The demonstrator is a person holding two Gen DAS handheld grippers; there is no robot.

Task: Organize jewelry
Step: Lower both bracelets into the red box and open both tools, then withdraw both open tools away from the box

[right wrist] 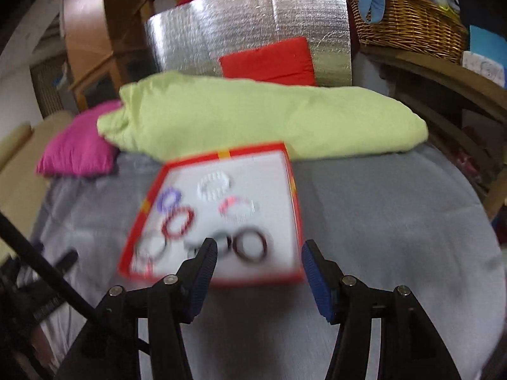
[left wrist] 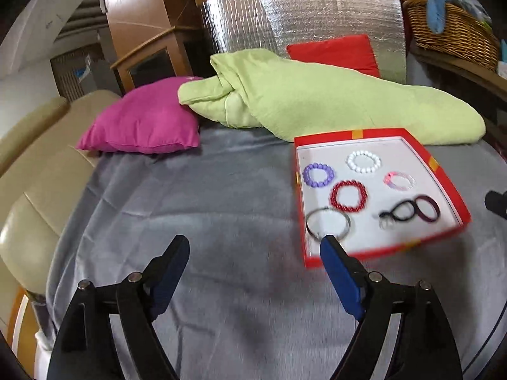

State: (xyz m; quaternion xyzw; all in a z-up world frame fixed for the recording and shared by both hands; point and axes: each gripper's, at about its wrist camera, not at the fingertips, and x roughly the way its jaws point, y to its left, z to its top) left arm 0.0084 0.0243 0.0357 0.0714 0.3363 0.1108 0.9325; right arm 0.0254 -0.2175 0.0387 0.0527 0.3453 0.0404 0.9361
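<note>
— Bracelets lay where?

— Inside the red box (left wrist: 450, 180), on its white floor, on the grey blanket (left wrist: 190, 205). The purple bracelet (left wrist: 318, 174) and white bracelet (left wrist: 363, 161) sat at the far side, the red bracelet (left wrist: 348, 195) in the middle, the metal bangle (left wrist: 328, 223) nearest.

— And the grippers?

— The left gripper (left wrist: 255, 250) hung over bare blanket, fingers wide apart and empty, one tip overlapping the box's near corner. The right gripper (right wrist: 259, 255) was spread too, holding nothing, just before the box's near edge. That view was blurred.

— Behind the box?

— A green blanket (left wrist: 317, 101), touching its far edge.
</note>
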